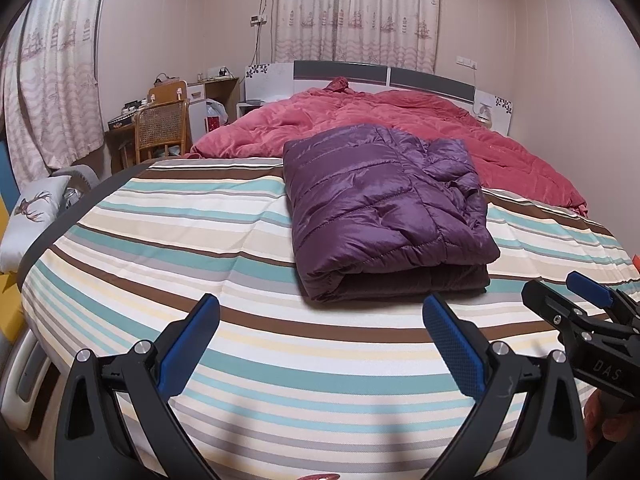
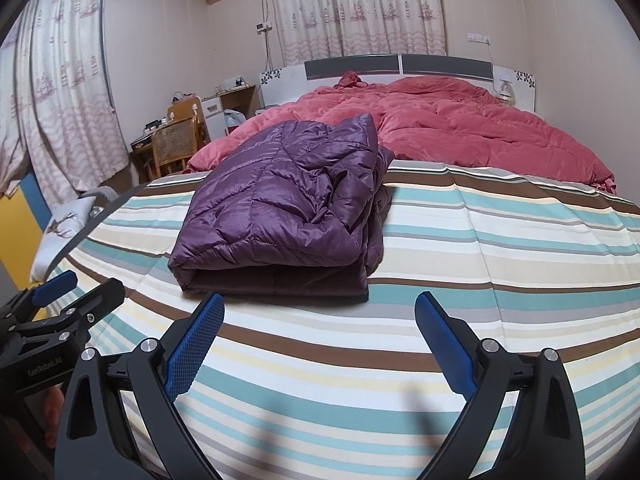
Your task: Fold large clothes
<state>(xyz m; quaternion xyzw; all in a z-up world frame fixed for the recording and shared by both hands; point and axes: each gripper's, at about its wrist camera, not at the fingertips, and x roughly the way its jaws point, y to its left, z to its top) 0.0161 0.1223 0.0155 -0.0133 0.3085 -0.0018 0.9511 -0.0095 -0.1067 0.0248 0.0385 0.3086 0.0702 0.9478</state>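
Observation:
A purple quilted down jacket point(image 1: 384, 208) lies folded into a thick rectangle on the striped bed sheet point(image 1: 200, 248); in the right wrist view the jacket point(image 2: 288, 204) sits left of centre with its folded edge facing me. My left gripper point(image 1: 320, 312) hovers open over the sheet, short of the jacket's near edge, nothing between its blue pads. My right gripper point(image 2: 320, 312) is also open and empty, just in front of the jacket's near right corner. Each gripper shows at the side of the other's view: the right one point(image 1: 560, 300), the left one point(image 2: 80, 284).
A rumpled pink-red quilt point(image 1: 400, 120) covers the far half of the bed up to the headboard point(image 1: 380, 74). A wicker chair point(image 1: 160, 128) and desk stand at the left, with a cushion point(image 1: 32, 208) beside the bed. Striped sheet point(image 2: 500, 248) lies bare right of the jacket.

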